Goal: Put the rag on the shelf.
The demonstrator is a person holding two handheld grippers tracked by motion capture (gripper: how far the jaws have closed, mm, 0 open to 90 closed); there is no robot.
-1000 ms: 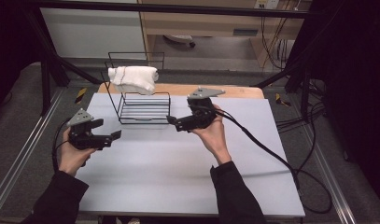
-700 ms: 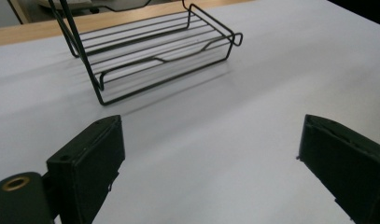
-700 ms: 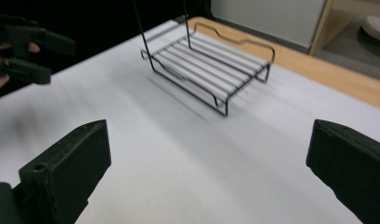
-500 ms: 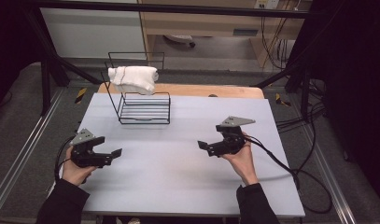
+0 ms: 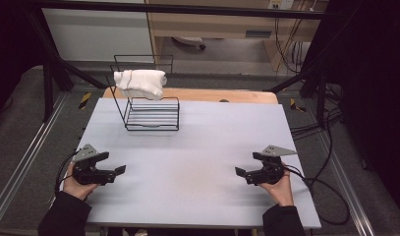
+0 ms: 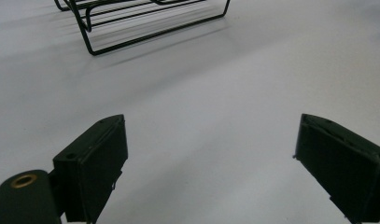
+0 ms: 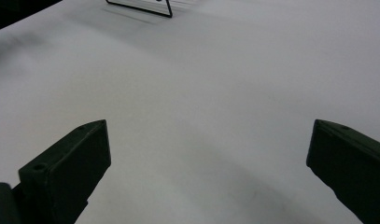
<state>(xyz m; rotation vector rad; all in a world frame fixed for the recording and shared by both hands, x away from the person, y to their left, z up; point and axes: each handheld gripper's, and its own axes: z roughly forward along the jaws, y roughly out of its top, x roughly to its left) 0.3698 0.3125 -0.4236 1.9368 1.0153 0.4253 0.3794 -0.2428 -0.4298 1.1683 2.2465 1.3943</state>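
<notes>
Well beyond both claws stood the wire rack (image 5: 151, 112) with a white towel (image 5: 139, 83) draped over it. The left claw (image 5: 114, 166) and the right claw (image 5: 243, 168) gaped wide, holding nothing.

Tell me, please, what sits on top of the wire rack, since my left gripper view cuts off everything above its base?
Observer: A white towel hangs over the top edge of the wire rack, at the far left of the table.
Operator: Thank you. Where is the other gripper?
Observer: The right gripper rests low over the near right part of the table, far from the rack.
Operator: Is it holding anything?
Observer: No. In the right gripper view its jaws stand wide apart with bare table between them.
Operator: And my own gripper, seen from above?
Observer: The left gripper is at the near left edge, pointing toward the right one.
</notes>
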